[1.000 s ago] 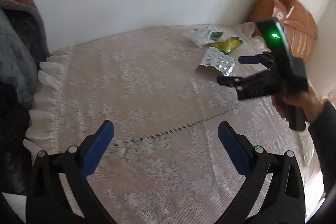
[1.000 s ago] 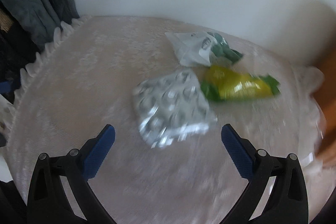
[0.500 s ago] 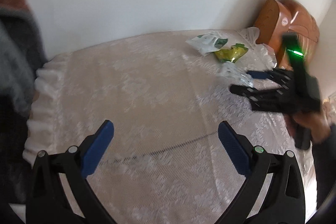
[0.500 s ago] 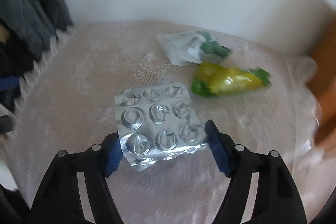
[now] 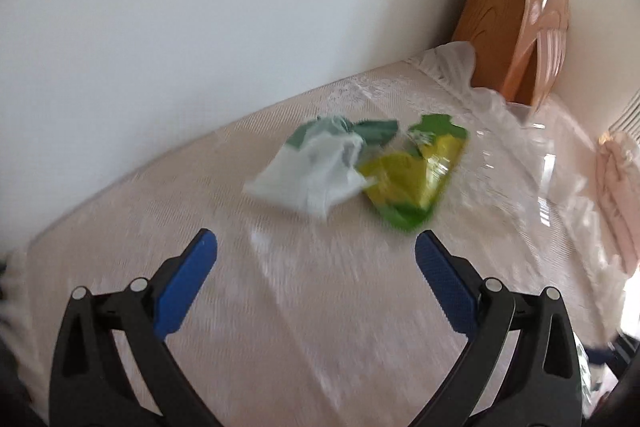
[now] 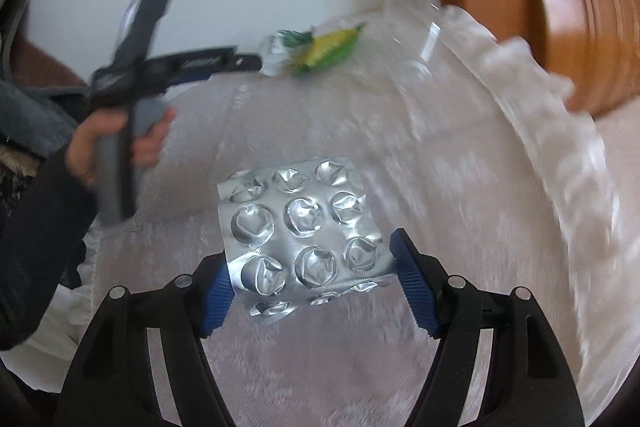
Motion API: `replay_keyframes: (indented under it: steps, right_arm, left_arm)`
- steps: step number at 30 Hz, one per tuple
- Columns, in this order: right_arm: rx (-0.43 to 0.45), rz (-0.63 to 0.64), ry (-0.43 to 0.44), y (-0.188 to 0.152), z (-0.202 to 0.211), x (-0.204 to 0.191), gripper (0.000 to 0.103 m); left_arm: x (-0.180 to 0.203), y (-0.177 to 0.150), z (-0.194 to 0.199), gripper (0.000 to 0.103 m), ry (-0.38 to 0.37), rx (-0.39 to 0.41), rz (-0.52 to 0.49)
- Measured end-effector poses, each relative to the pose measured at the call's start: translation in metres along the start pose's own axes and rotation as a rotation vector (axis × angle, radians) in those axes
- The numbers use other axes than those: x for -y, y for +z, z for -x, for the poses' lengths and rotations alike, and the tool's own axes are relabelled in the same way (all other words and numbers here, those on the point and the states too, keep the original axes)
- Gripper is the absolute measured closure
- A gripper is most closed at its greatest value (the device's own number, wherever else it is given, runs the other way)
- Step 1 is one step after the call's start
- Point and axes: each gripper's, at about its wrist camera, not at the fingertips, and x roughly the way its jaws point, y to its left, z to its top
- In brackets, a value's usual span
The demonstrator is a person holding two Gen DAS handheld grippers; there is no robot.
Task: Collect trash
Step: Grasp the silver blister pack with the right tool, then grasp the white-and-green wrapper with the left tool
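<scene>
My right gripper (image 6: 316,279) is shut on a silver blister pack (image 6: 300,223) and holds it above the lace-covered table (image 6: 460,227). My left gripper (image 5: 316,255) is open and empty, just short of a white and green wrapper (image 5: 320,167) and a yellow-green wrapper (image 5: 412,179) that lie side by side on the table (image 5: 280,327). In the right wrist view the left gripper (image 6: 240,61) reaches toward the same two wrappers (image 6: 320,47) at the far side.
A brown wooden chair back (image 5: 516,31) stands at the table's far right corner by the white wall; it also shows in the right wrist view (image 6: 540,7). Clear plastic (image 5: 520,155) covers the table's right edge. Dark clothes (image 6: 28,115) hang at the left.
My right gripper has lifted the blister pack and swung right, away from the wrappers. My left gripper has moved forward and right to close in on the two wrappers.
</scene>
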Motion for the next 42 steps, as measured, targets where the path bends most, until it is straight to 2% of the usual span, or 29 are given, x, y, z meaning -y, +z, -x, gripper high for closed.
replay_keyframes:
  steps: [2, 6, 10, 16, 24, 35, 38, 39, 41, 42]
  right_arm:
    - [0.003, -0.023, -0.014, -0.009, 0.0, 0.001, 0.031]
    - [-0.005, -0.065, -0.023, -0.021, -0.003, 0.007, 0.031]
    - [-0.012, -0.08, -0.03, -0.026, -0.004, 0.009, 0.031]
    - [-0.011, -0.091, -0.02, -0.025, -0.004, 0.012, 0.031]
    - [-0.017, -0.082, 0.006, -0.029, -0.003, 0.007, 0.031]
    - [-0.027, -0.074, 0.03, -0.059, 0.013, -0.012, 0.031]
    - [-0.03, -0.073, 0.032, -0.067, 0.017, -0.015, 0.031]
    - [-0.032, -0.073, 0.034, -0.069, 0.018, -0.016, 0.031]
    - [-0.032, -0.069, 0.034, -0.074, 0.021, -0.018, 0.031]
    - [-0.033, -0.066, 0.033, -0.075, 0.021, -0.019, 0.031]
  left_arm:
    - [-0.001, 0.009, -0.018, 0.01, -0.001, 0.001, -0.023]
    - [-0.006, 0.019, -0.039, 0.024, -0.021, -0.009, -0.023]
    - [-0.006, 0.021, -0.048, 0.048, -0.016, -0.01, -0.05]
    - [-0.01, 0.016, -0.037, 0.051, -0.035, 0.01, -0.045]
    - [-0.014, -0.015, 0.004, 0.051, -0.045, 0.04, -0.014]
    - [-0.012, -0.139, 0.067, 0.051, -0.022, -0.036, 0.053]
    - [-0.01, -0.157, 0.081, 0.049, -0.033, -0.048, 0.06]
    - [-0.009, -0.16, 0.085, 0.047, -0.035, -0.05, 0.062]
    - [-0.004, -0.16, 0.088, 0.029, -0.053, -0.055, 0.066]
    - [-0.003, -0.158, 0.092, 0.015, -0.05, -0.047, 0.076]
